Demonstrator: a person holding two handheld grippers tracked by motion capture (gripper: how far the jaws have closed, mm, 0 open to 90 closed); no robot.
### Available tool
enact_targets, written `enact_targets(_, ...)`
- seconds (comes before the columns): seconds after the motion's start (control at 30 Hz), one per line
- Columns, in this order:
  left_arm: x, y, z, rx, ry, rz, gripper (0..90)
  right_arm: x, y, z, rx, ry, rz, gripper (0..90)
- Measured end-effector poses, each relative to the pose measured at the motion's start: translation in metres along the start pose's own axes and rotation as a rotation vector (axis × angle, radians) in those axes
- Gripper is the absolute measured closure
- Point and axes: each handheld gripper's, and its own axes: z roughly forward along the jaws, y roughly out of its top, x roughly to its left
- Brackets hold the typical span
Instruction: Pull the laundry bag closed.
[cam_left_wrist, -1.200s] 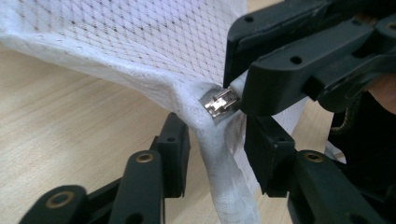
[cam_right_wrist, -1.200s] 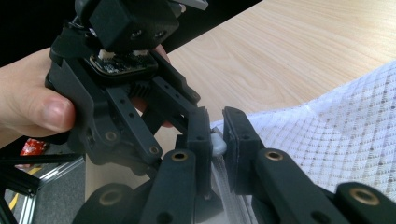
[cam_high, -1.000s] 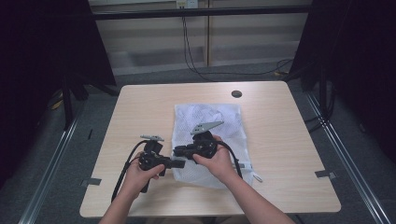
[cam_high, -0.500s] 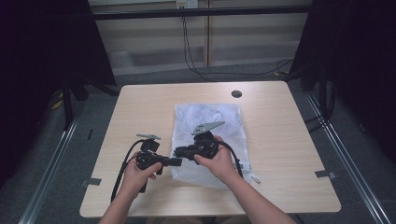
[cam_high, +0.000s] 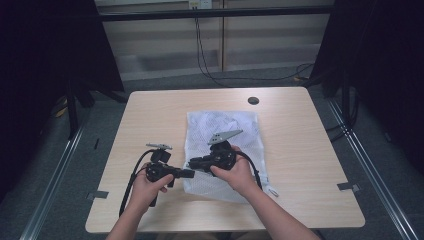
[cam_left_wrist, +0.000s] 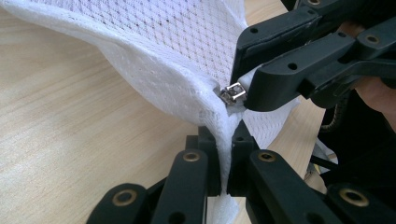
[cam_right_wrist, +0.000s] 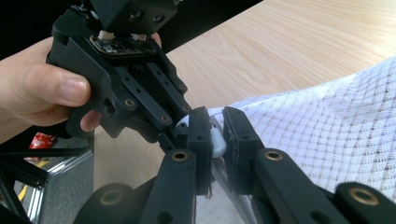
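Observation:
A white mesh bag (cam_high: 225, 131) lies flat on the wooden table (cam_high: 310, 150). At the bag's near left corner both grippers meet tip to tip. My left gripper (cam_high: 186, 173) (cam_left_wrist: 225, 136) is shut on a fold of the mesh at the bag's edge. My right gripper (cam_high: 192, 163) (cam_right_wrist: 215, 122) is shut on the white zipper pull (cam_right_wrist: 218, 141), just behind the small metal slider (cam_left_wrist: 233, 93). The right gripper (cam_left_wrist: 243, 88) crosses the upper right of the left gripper view. A hand holds the left gripper (cam_right_wrist: 182, 123) at the upper left of the right gripper view.
A small black round cap (cam_high: 253, 100) sits in the table near its far edge. A white cord loop (cam_high: 272, 191) lies by the bag's near right corner. Black cables trail from both grippers toward the person. Bare table lies left and right of the bag.

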Motion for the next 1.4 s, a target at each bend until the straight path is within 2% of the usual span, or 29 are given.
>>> enact_targets(0.23,-0.003,0.002,-0.002,0.004,0.005,0.001,88.0,0.000,0.000,-0.001,-0.007,0.009,0.003,82.2)
enact_targets(0.37,-0.005,0.003,-0.004,0.006,0.026,0.004,88.1,0.000,0.000,-0.002,-0.012,0.011,0.002,82.2)
enact_targets(0.53,-0.004,0.003,-0.008,0.001,0.033,0.000,88.1,-0.004,-0.003,-0.006,-0.020,0.011,0.008,82.3)
enact_targets(1.4,-0.006,0.005,-0.011,-0.005,0.028,-0.010,88.2,-0.007,-0.006,-0.015,-0.017,0.010,-0.006,82.3)
